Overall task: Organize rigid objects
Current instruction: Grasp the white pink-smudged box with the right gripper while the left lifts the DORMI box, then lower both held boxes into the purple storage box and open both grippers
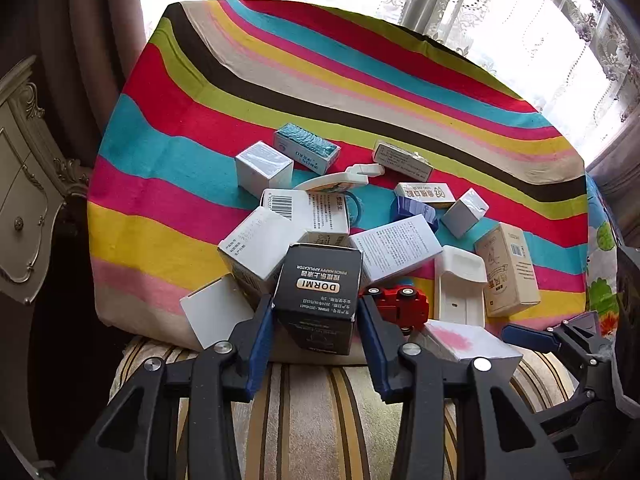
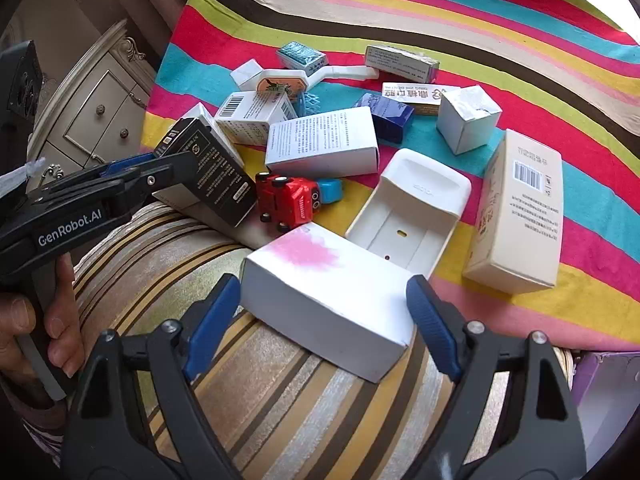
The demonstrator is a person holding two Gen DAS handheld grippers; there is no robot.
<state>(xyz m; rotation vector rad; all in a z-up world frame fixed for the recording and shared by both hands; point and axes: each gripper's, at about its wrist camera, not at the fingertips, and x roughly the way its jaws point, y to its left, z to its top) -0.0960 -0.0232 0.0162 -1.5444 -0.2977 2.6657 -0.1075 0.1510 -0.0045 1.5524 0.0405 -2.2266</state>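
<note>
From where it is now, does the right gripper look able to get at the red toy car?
Probably not directly. The white box with the pink stain lies between the open right gripper and the red toy car, so it would have to go over or around the box.

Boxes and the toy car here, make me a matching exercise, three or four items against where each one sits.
Things:
1. black DORMI box
2. white box with pink stain
3. red toy car
4. beige tall box

Places:
A. far right, lying on the striped cloth
B. between the left gripper pads
C. between the right gripper pads
D. between the two nearest boxes

Pairs: 1-B, 2-C, 3-D, 4-A
</note>
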